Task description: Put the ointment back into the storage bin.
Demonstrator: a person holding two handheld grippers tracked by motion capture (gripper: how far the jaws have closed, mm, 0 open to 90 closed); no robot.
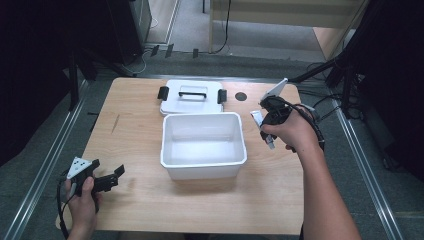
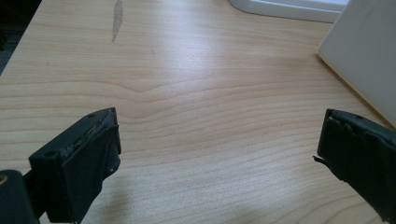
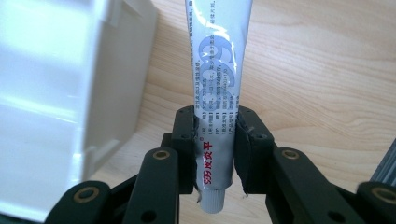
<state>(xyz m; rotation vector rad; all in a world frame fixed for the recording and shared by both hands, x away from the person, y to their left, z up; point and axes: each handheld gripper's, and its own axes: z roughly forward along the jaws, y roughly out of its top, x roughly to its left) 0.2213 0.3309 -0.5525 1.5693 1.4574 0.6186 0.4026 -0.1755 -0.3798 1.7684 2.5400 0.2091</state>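
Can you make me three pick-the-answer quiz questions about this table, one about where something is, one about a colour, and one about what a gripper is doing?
1. Where is the lid?
A. On the box
B. On the table behind the box
C. On the floor

2. What colour is the box?
A. White
B. Red
C. Green

3. What is the right gripper doing?
A. Hanging open
B. Squeezing a tube
C. Lifting the lid

Answers: 1 B, the lid lies flat beyond the open box. 2 A, its walls are white. 3 B, its jaws pinch the tube near its cap.

Black jaws, brass-ringed screw holes.
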